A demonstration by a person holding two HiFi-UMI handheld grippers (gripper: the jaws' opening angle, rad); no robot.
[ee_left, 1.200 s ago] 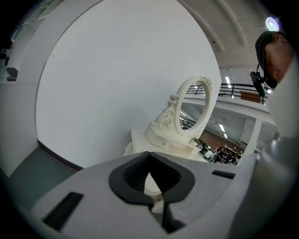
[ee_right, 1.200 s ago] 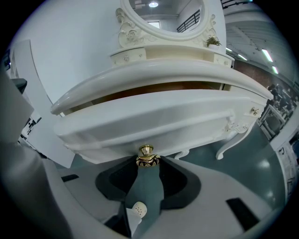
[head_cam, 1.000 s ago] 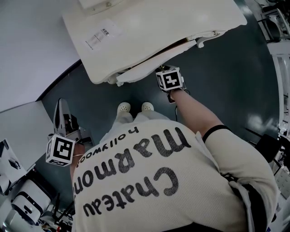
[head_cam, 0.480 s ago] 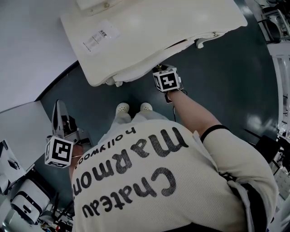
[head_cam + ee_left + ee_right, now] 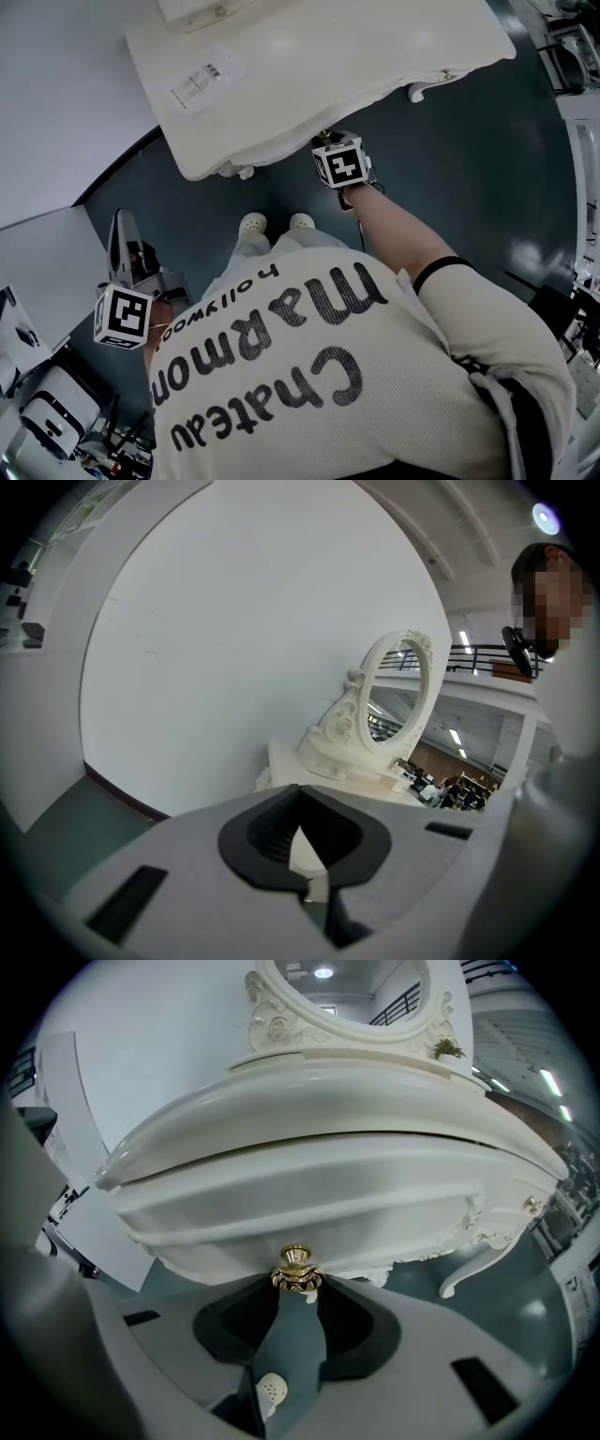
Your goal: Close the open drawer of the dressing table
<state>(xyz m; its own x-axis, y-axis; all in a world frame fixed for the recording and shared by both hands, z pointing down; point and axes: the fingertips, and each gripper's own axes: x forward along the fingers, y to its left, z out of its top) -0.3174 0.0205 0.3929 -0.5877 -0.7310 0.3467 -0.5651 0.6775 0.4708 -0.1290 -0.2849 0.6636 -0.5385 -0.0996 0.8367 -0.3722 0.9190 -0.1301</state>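
The cream dressing table (image 5: 309, 66) fills the top of the head view. Its curved drawer front (image 5: 309, 1194) sits almost flush under the tabletop, with only a thin dark seam above it. A gold knob (image 5: 296, 1269) sticks out of the drawer front. My right gripper (image 5: 296, 1283) is shut on that knob, whose flange is caught between the two jaw tips. My left gripper (image 5: 126, 225) hangs low at the left, well away from the table. Its jaw tips meet and hold nothing. The left gripper view looks past them at the oval mirror (image 5: 398, 700).
A white wall panel (image 5: 56, 94) stands left of the table. The person's white shoes (image 5: 255, 225) stand on the dark floor just before the drawer. A carved table leg (image 5: 469, 1274) curves down at the right. Grey equipment (image 5: 47, 412) crowds the lower left corner.
The drawer, which stuck out from under the tabletop, has slid in nearly flush. My right gripper has moved with it towards the table. The left gripper has stayed put.
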